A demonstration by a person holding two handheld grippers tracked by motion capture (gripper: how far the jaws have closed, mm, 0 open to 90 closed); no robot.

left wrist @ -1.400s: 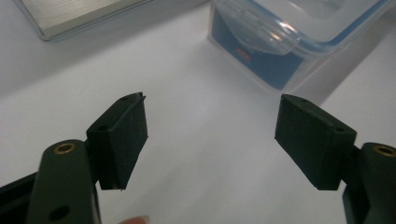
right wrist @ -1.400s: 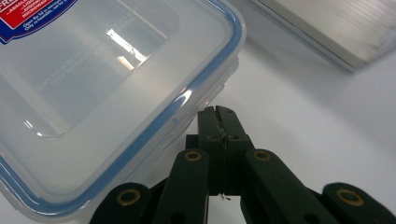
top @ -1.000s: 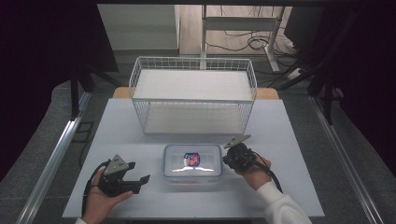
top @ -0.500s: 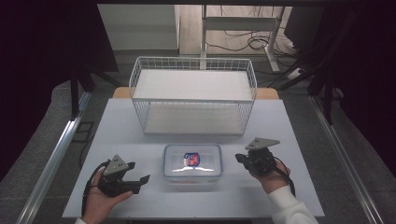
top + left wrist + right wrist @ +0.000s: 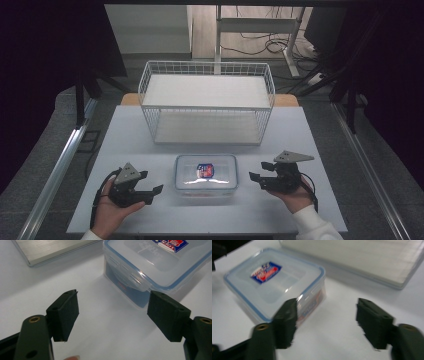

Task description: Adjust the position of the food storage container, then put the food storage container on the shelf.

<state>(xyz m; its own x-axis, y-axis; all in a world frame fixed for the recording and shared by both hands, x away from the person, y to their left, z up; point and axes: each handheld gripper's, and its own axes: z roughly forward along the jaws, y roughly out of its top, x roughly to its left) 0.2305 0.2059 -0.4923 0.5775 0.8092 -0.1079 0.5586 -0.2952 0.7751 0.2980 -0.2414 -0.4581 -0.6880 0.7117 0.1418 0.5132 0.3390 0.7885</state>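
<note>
A clear rectangular plastic food container with a blue-rimmed snap lid and a red-and-blue label sits closed on the white table, near its front edge and midway between the two hands. Directly at its twelve o'clock, a short way back, stands a white wire basket shelf with a pale board as its floor.

The left gripper, a black two-jaw tool topped by a grey three-cornered plate, rests in the person's left hand at the container's eight o'clock, just beside it but not touching. Its jaws stand apart with only bare table between them; in the left gripper view the container's latched corner lies at about one o'clock beyond the pads.

The right gripper, of the same build, is held in the right hand at the container's three o'clock, near it and clear of its wall. Its jaws have just been opening and now stand wide, with nothing between them. In the blurred right gripper view, the container sits at ten o'clock, behind the nearer jaw.
</note>
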